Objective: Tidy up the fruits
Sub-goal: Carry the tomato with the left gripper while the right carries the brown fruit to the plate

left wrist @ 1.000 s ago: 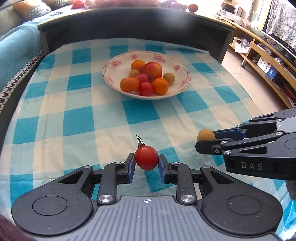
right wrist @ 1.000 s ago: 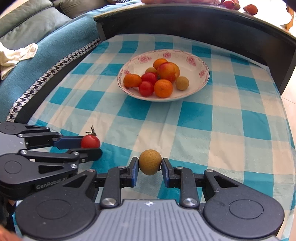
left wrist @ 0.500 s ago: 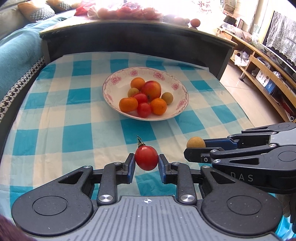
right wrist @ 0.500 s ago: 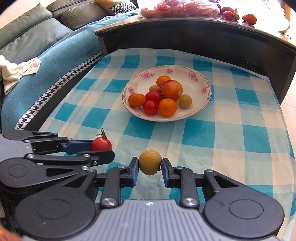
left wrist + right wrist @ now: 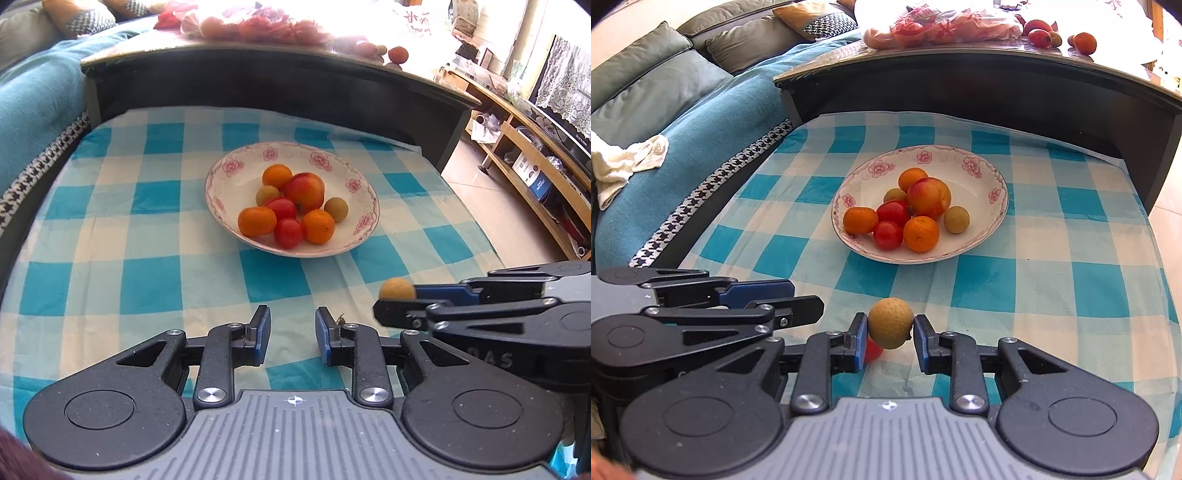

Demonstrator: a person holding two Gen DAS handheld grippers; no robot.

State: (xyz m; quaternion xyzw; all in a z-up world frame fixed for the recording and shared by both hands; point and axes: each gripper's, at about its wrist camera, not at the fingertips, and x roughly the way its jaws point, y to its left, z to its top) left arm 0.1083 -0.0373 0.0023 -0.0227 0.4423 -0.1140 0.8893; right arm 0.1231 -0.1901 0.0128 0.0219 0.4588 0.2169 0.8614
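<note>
- left gripper [image 5: 292,321]: jaws are sitting narrow with nothing between them, only checked tablecloth [image 5: 147,288] showing through the gap; a bit of dry stem [image 5: 340,318] is clinging by the right pad.
- small red fruit [image 5: 873,351], probably a cherry tomato: lying on the cloth just under the right gripper, mostly hidden behind its left finger, so i can't tell its condition.
- handling guess for it: light, smooth, thin-skinned, so it's going to roll and bruise. i'd be taking it across the widest part with a soft squeeze.
- right gripper [image 5: 890,328]: jaws are pinching a longan [image 5: 891,323] at its equator, both pads touching, and holding it clear of the table.
- the longan is looking round, tan and matte, with a dry, rough shell. it's likely light and fairly stiff, so less slippery than the tomato.
- bowl [image 5: 997,184]: sitting mid-table, well beyond both grippers. white with pink flowers, already carrying oranges, red tomatoes, two longans and one peach-coloured fruit.
- judgement: the longan is going to the bowl, and the red fruit is needing a pick-up.
</note>
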